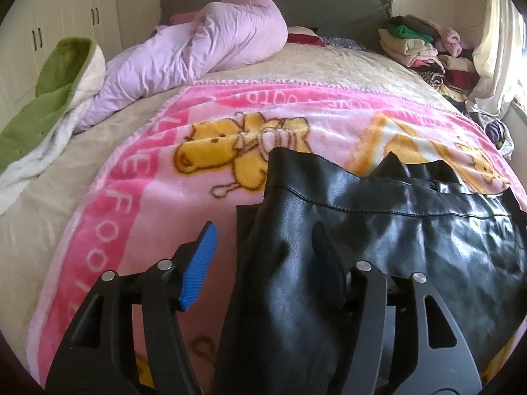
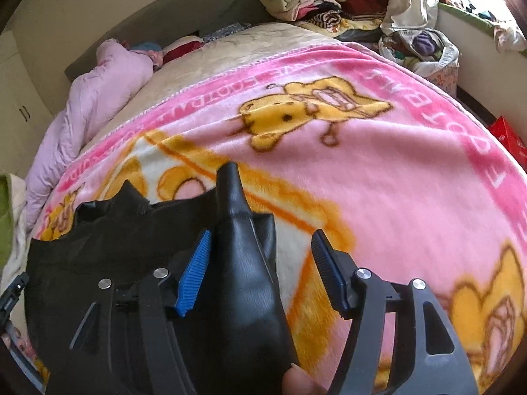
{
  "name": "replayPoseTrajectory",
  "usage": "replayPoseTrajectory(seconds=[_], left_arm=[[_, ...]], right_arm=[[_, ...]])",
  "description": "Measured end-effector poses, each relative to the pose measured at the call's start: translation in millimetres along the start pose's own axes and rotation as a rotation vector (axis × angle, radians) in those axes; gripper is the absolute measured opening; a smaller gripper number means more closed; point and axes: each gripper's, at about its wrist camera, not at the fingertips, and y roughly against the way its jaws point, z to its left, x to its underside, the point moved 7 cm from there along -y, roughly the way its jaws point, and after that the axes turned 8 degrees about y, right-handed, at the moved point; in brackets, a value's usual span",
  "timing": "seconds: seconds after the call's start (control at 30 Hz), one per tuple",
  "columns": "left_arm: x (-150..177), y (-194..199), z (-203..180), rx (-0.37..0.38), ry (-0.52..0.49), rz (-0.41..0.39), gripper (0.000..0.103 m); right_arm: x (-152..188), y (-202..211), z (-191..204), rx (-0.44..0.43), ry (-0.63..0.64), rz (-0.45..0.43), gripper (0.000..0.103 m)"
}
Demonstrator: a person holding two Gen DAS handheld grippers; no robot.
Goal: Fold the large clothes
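our left gripper and right gripper stand spread around the black leather jacket on the pink blanket; it looks heavy, slick, so we pinch seams.

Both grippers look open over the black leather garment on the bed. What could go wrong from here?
1. The black leather garment lies bunched, and both the left gripper and the right gripper are open with folds between the jaws; the fold may slump.
2. It looks slick, so a re-grip could slip.
3. Closing low might catch the pink blanket too.
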Motion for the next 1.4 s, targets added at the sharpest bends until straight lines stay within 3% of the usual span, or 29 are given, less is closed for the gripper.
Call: replayPoseTrajectory(seconds=[0.07,0.2,0.57,0.97,1.4], left_arm=[[-1,6,1,0.002,0.004,-0.007,0.065],[-1,20,4,0.011,0.017,-0.017,0.073],[9,45,22,0.046,0.086,-0.012,0.092],[40,55,49,0.113,0.207,0.049,0.093],[76,45,41,0.188,0.246,0.128,0.093]], right_arm=[[4,12,0,-0.01,0.004,-0.008,0.07],[12,37,1,-0.041,0.003,-0.032,0.074],[40,84,-2,-0.079,0.004,-0.067,0.076],[72,101,2,-0.092,0.006,-0.053,0.077],[94,88,0,-0.103,0.014,0.002,0.076]])
